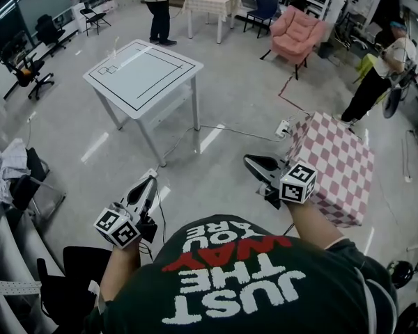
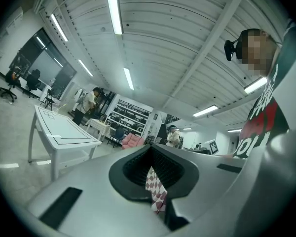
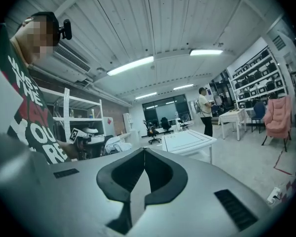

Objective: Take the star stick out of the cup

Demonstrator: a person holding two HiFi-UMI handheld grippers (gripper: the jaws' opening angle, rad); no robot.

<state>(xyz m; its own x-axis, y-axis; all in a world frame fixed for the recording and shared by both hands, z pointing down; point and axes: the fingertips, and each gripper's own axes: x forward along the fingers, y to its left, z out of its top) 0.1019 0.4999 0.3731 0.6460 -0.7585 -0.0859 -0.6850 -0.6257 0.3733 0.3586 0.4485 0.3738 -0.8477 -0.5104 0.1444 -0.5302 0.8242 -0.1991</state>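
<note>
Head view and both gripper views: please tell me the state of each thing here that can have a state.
left gripper: shut, empty, held in the air.
right gripper: shut, empty, held in the air.
white table: upright, standing on the floor.
checked table: covered by a pink and white cloth.
pink armchair: upright, nobody sitting in it.

We see bright, even light from ceiling strip lamps [image 2: 113, 9], pale glare streaks on the floor [image 1: 96, 147], and fisheye bending with dark corners in both gripper views.
</note>
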